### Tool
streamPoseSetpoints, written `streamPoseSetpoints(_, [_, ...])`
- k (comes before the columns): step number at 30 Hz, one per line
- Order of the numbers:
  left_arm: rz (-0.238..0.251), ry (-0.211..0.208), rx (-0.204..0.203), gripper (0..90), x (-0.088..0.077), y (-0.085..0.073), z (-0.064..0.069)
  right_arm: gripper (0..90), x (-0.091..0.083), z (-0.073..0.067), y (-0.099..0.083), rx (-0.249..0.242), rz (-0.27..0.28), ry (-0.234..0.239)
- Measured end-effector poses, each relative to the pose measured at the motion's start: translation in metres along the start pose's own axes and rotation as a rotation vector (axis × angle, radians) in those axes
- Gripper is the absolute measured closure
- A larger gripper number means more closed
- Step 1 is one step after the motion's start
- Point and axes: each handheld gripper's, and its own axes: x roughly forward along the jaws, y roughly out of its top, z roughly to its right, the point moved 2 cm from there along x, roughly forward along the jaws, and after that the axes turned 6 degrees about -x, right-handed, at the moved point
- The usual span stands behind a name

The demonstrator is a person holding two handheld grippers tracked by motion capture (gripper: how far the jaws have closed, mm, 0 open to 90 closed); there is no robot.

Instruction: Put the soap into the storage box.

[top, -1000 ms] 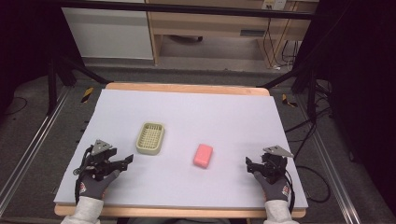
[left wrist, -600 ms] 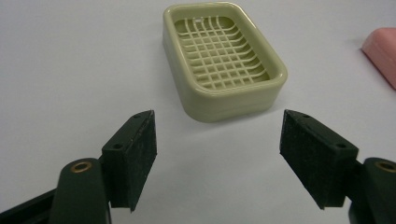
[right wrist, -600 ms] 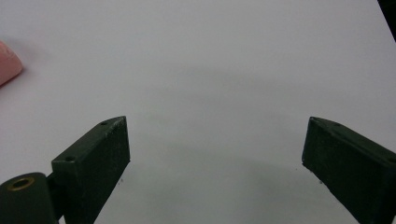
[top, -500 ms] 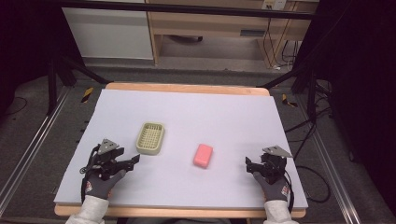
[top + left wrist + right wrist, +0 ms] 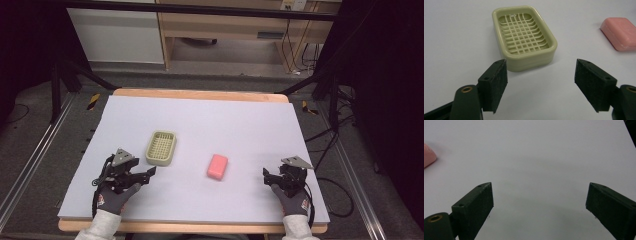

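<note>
A pale green soap dish (image 5: pixel 161 148) (image 5: pixel 524 37) with a slotted grid floor sits empty on the white mat, left of centre. A pink soap bar (image 5: pixel 218 166) (image 5: pixel 620 32) (image 5: pixel 427 157) lies on the mat to its right, apart from it. My left gripper (image 5: pixel 146 176) (image 5: pixel 541 63) is open just short of the dish's near end. Its jaws have just opened a little further, and nothing is between them. My right gripper (image 5: pixel 266 176) (image 5: pixel 540 186) stands open over bare mat, to the right of the soap.
The white mat (image 5: pixel 200 120) covers a wooden table whose edge (image 5: pixel 200 94) shows at the back. Metal rails and dark floor flank the table. Cables hang at the right, and a shelf unit (image 5: pixel 225 30) stands behind.
My left hand has moved to the right, closer to the soap dish's near end. The right hand, the dish and the soap have stayed where they were.
</note>
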Motion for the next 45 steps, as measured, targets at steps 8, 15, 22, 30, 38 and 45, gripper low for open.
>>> streamPoseSetpoints(8, [-0.005, -0.016, 0.016, 25.6, 0.002, 0.003, 0.009, 7.9, 0.000, 0.001, 0.000, 0.004, 0.002, 0.002])
streamPoseSetpoints(15, [-0.013, -0.026, 0.039, 25.1, 0.004, 0.007, 0.015, 7.7, 0.000, 0.000, 0.000, 0.006, 0.003, 0.001])
streamPoseSetpoints(22, [-0.015, -0.029, 0.051, 25.0, 0.005, 0.013, 0.020, 7.4, 0.000, -0.001, 0.000, 0.005, 0.001, -0.001])
streamPoseSetpoints(30, [-0.002, -0.036, 0.061, 24.9, 0.005, 0.025, 0.027, 7.3, 0.000, -0.002, 0.000, 0.006, 0.001, -0.001])
streamPoseSetpoints(38, [0.006, -0.051, 0.074, 24.6, 0.009, 0.038, 0.039, 7.3, 0.000, -0.003, 0.000, -0.001, 0.003, 0.008])
streamPoseSetpoints(45, [0.012, -0.069, 0.097, 24.0, 0.016, 0.052, 0.055, 7.3, 0.000, -0.003, 0.000, -0.001, 0.006, 0.010])
